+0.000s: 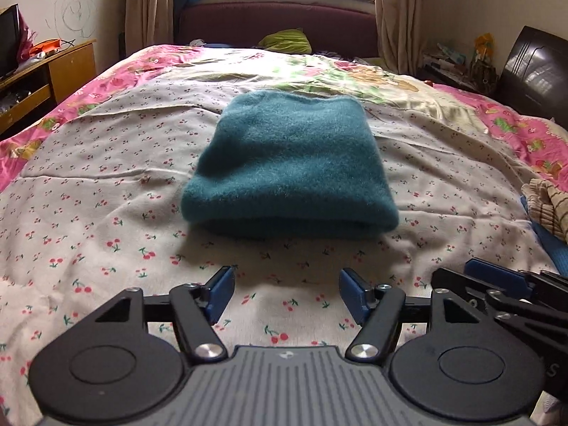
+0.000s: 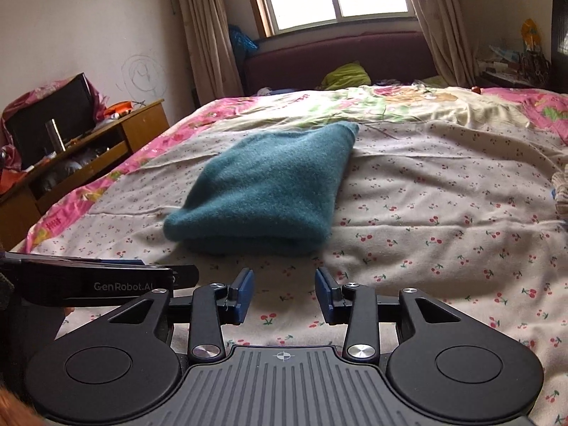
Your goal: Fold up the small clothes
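Observation:
A teal fuzzy garment (image 1: 287,163) lies folded into a thick rectangle on the cherry-print sheet (image 1: 88,213), its rolled edge toward me. My left gripper (image 1: 287,293) hovers just short of that edge, open, nothing between its blue pads. In the right wrist view the same teal garment (image 2: 262,188) sits ahead and slightly left. My right gripper (image 2: 284,293) stands open before it with bare sheet between the pads. The right gripper (image 1: 504,284) shows at the lower right of the left wrist view, and the left gripper's body (image 2: 96,284) at the left of the right wrist view.
A striped beige cloth over something blue (image 1: 548,209) lies at the bed's right edge. A wooden cabinet (image 2: 88,156) with a dark screen and clutter stands left of the bed. A green pillow (image 1: 287,41) rests by the maroon headboard (image 1: 277,23). A cluttered nightstand (image 1: 458,67) is at the right.

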`<move>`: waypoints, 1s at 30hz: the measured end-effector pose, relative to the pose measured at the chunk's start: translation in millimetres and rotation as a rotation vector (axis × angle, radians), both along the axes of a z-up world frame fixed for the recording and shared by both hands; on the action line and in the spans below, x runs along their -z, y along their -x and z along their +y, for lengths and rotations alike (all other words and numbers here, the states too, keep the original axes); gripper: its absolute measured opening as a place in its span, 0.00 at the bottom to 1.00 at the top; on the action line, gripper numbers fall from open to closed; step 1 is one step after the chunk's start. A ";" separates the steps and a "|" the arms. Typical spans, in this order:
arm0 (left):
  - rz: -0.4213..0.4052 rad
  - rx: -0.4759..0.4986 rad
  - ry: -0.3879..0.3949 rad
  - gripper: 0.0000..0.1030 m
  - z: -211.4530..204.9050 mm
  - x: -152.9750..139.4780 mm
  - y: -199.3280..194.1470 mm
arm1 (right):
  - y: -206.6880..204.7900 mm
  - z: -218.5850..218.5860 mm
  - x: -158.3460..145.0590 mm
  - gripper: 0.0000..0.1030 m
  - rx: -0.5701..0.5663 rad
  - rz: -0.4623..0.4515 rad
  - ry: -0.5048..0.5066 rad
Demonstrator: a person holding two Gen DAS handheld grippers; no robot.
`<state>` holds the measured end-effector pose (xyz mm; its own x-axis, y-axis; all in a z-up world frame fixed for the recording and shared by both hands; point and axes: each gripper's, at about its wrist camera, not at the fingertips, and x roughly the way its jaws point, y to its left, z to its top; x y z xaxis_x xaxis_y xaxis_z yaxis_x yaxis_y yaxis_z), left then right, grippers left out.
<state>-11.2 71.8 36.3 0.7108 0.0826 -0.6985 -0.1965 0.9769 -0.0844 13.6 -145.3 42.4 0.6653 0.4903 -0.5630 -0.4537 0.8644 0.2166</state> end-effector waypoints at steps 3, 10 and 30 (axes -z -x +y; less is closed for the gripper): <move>0.008 -0.006 0.000 0.73 -0.4 1.3 0.8 | 0.5 -3.2 4.3 0.37 0.008 0.006 -0.001; 0.035 -0.006 -0.027 0.78 -7.9 6.0 0.8 | -0.5 -5.2 10.2 0.37 0.017 0.024 0.006; 0.109 -0.035 0.057 0.89 0.4 27.0 -2.6 | -6.1 -2.3 24.6 0.41 0.023 0.066 0.041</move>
